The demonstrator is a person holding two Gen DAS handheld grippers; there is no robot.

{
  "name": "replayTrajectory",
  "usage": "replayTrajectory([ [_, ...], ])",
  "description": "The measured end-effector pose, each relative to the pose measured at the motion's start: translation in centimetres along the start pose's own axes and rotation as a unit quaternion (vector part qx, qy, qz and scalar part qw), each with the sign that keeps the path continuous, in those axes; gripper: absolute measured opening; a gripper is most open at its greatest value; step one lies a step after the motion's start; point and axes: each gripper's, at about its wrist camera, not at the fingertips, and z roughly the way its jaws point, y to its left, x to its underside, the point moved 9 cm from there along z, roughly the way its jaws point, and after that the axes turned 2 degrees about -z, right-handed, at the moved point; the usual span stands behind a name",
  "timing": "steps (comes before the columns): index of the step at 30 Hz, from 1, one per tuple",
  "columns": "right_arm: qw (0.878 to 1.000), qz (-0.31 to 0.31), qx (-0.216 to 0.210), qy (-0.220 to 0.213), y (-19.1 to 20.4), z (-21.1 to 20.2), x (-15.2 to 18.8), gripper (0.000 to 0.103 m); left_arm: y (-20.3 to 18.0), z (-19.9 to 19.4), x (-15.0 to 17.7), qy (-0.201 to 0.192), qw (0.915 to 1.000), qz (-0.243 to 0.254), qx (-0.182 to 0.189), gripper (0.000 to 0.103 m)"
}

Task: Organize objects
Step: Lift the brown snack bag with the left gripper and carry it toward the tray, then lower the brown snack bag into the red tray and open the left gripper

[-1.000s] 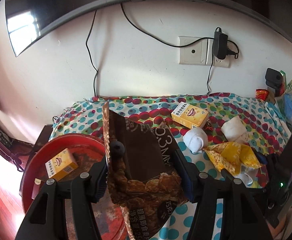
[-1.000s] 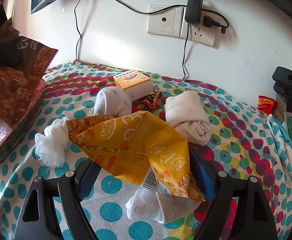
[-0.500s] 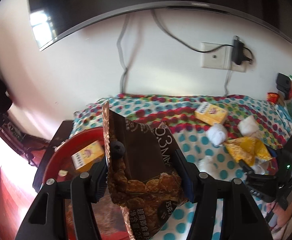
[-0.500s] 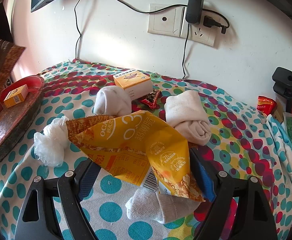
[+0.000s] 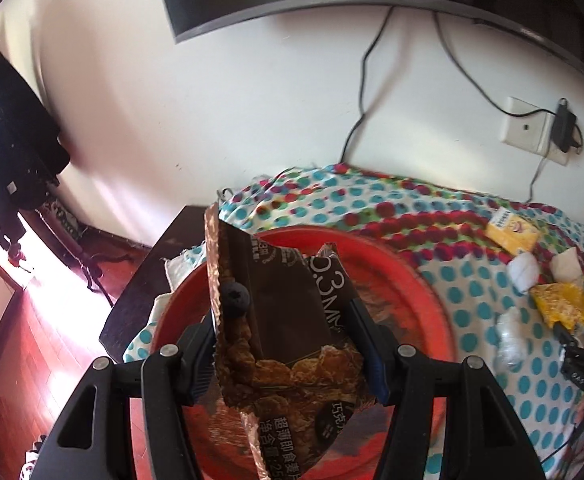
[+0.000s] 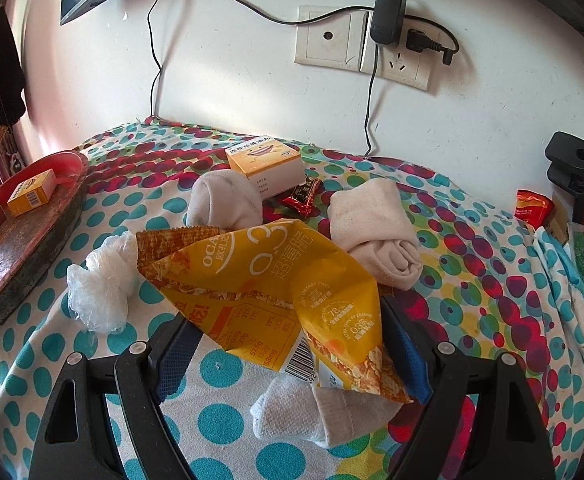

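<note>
My left gripper point(image 5: 287, 340) is shut on a brown snack bag point(image 5: 279, 332) and holds it over the red tray point(image 5: 424, 288) at the table's left end. My right gripper point(image 6: 287, 344) is shut on a yellow snack bag point(image 6: 267, 280), which lies over a white sock point(image 6: 316, 412) on the dotted cloth. The red tray also shows in the right wrist view point(image 6: 31, 248), holding a small yellow box point(image 6: 31, 192).
A larger yellow box point(image 6: 267, 166), two rolled socks point(image 6: 223, 200) point(image 6: 376, 232), a red candy wrapper point(image 6: 304, 196) and a crumpled plastic bag point(image 6: 99, 280) lie on the cloth. A wall socket with charger point(image 6: 388, 16) is behind. Clutter stands at the right edge point(image 6: 572, 184).
My left gripper has swung left with the brown bag and now hangs over the red tray. My right gripper and the yellow bag have not moved.
</note>
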Motion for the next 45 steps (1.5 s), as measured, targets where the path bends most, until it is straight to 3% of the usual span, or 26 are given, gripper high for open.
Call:
replayTrajectory([
  [9,1.0,0.001,0.001,0.0,0.0,0.1,-0.1,0.084,5.5,4.2,0.5,0.031,0.9981,-0.051,-0.01,0.061],
  [14,1.0,0.001,0.001,0.0,0.0,0.1,-0.1,0.084,8.1,6.3,0.5,0.038,0.9963,-0.056,-0.052,0.061],
  [17,1.0,0.0,0.001,0.001,0.0,0.1,0.0,0.084,8.5,7.7,0.7,0.052,0.9952,-0.069,-0.046,0.061],
  [25,1.0,0.0,0.001,0.003,0.0,0.3,0.0,0.084,9.2,10.0,0.0,0.056,0.9939,-0.053,-0.079,0.061],
  [31,1.0,0.0,0.002,0.004,0.1,0.3,0.0,0.084,9.5,11.7,-0.1,0.065,0.993,-0.054,-0.083,0.063],
  [40,1.0,-0.003,0.004,0.008,0.1,0.4,0.1,0.084,10.4,12.4,0.0,0.057,0.9913,-0.055,-0.105,0.063],
  [45,1.0,-0.005,0.005,0.009,0.0,0.5,0.1,0.084,10.9,12.2,0.3,0.062,0.9911,-0.07,-0.095,0.068],
])
